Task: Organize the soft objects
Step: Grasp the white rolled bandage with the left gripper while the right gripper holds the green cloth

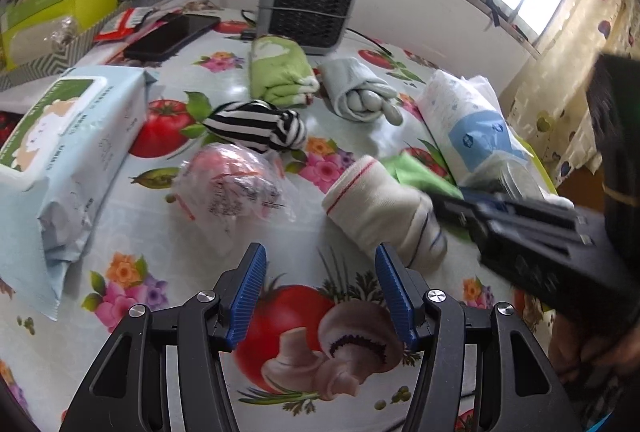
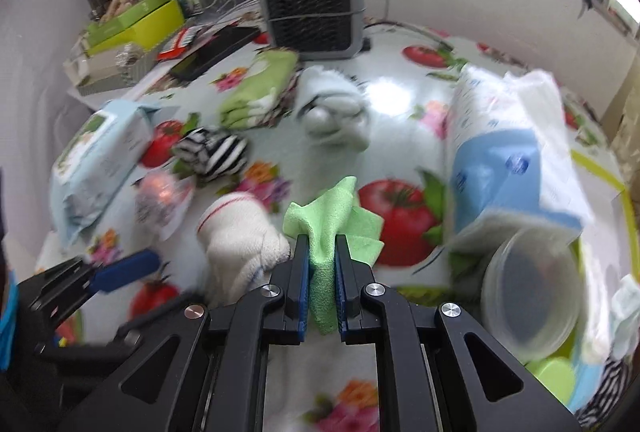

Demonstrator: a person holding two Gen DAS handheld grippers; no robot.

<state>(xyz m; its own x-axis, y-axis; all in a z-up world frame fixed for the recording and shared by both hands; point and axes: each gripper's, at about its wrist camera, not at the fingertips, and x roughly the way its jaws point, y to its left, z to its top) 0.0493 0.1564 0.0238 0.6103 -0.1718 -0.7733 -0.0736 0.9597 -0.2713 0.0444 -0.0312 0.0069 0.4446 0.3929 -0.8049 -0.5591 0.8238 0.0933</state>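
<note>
Though somewhat blurred, green cloth [image 2: 325,232] clamped upright in right hand-held gripper [image 2: 322,244]; left hand-held gripper [image 1: 320,260] apart, empty.

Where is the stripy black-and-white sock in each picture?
Left wrist view: black-and-white striped sock lies left of centre, in front of the green towel.
Right wrist view: the sock lies left of centre, blurred.
Shared landmark: the grey heater behind.

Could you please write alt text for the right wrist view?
The right gripper pinches a green cloth above a fruit-print tablecloth. A white rolled sock lies just left; a grey heater stands behind.
</note>
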